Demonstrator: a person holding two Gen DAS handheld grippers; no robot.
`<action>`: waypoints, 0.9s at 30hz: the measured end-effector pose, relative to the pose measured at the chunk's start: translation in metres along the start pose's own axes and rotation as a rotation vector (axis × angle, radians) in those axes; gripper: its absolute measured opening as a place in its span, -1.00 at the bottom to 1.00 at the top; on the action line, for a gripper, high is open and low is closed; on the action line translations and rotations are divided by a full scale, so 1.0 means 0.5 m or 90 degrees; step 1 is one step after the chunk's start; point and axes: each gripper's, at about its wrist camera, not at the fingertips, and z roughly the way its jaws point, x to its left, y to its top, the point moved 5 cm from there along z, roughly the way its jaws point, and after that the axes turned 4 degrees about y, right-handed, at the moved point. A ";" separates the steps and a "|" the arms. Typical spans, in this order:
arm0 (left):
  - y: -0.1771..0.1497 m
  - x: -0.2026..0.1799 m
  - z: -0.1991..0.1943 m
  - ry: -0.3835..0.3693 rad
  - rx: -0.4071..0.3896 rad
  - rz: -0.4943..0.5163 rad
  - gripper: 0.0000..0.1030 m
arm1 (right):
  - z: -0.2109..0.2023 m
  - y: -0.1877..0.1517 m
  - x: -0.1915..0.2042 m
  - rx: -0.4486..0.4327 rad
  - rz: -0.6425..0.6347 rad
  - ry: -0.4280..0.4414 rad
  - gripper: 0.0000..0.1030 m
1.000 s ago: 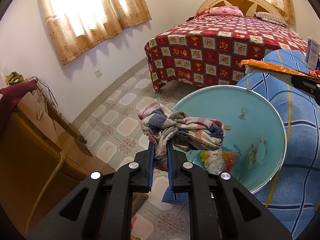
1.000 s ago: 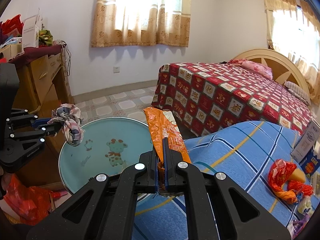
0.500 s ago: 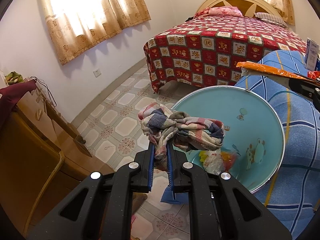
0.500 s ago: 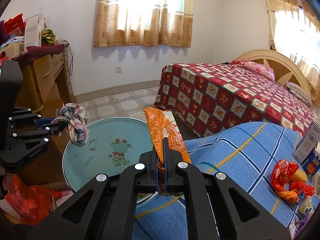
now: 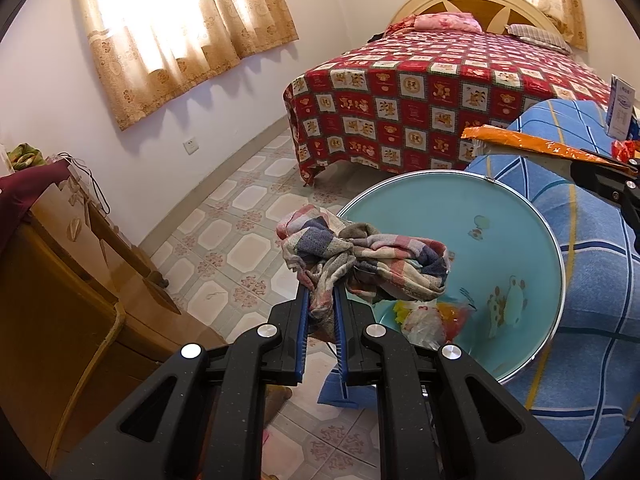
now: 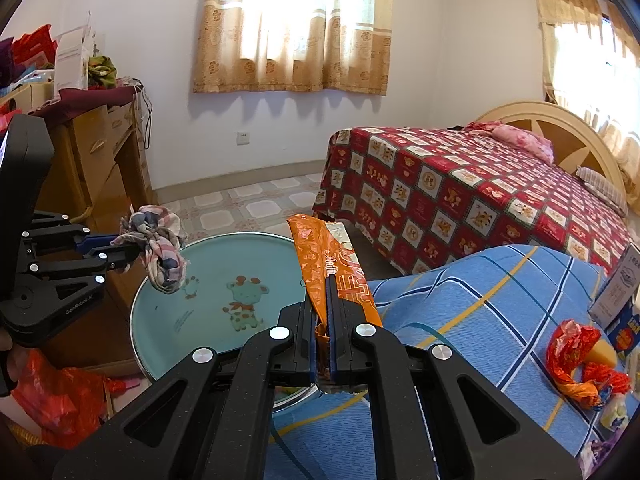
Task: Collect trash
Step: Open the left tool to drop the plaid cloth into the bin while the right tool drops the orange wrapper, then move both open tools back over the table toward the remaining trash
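Observation:
My left gripper is shut on a crumpled plaid cloth and holds it in the air over the near edge of a round teal basin. A clear plastic bag with yellow and red scraps lies in the basin. My right gripper is shut on a long orange snack wrapper, held above the basin's rim. The left gripper and cloth show at left in the right wrist view. The wrapper shows at right in the left wrist view.
A blue plaid blanket lies to the right with red and orange wrappers and a white box. A red-quilted bed stands behind. A wooden dresser is at left, a red plastic bag beside it.
The right gripper with the orange wrapper has drifted slightly toward the basin. The left gripper still holds the cloth in the same place.

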 end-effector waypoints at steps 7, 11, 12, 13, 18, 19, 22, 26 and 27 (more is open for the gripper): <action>0.000 -0.011 -0.001 -0.005 0.003 0.001 -0.78 | 0.001 -0.003 0.004 0.003 -0.005 0.007 -0.91; -0.001 -0.010 0.001 -0.007 0.003 0.001 -0.78 | 0.001 -0.003 0.004 0.002 -0.005 0.007 -0.91; -0.001 -0.012 0.001 -0.008 0.003 0.002 -0.78 | 0.002 -0.003 0.004 0.002 -0.006 0.008 -0.91; -0.001 -0.016 0.000 -0.009 0.003 0.002 -0.78 | 0.002 -0.003 0.004 0.002 -0.006 0.008 -0.90; 0.000 -0.026 0.000 -0.024 0.001 0.002 -0.69 | 0.004 -0.005 0.007 0.006 -0.008 0.014 -0.90; 0.000 -0.030 -0.002 -0.030 -0.002 0.002 -0.62 | 0.005 -0.006 0.008 0.008 -0.008 0.017 -0.89; 0.000 -0.043 -0.010 -0.035 -0.011 0.004 -0.08 | 0.007 -0.009 0.007 0.009 -0.010 0.017 -0.21; -0.003 -0.046 -0.009 -0.031 -0.010 0.004 0.14 | 0.000 -0.020 -0.006 0.008 0.008 0.009 0.01; -0.003 -0.043 -0.007 -0.028 -0.009 0.001 0.33 | -0.001 -0.022 -0.009 0.007 0.011 0.006 0.08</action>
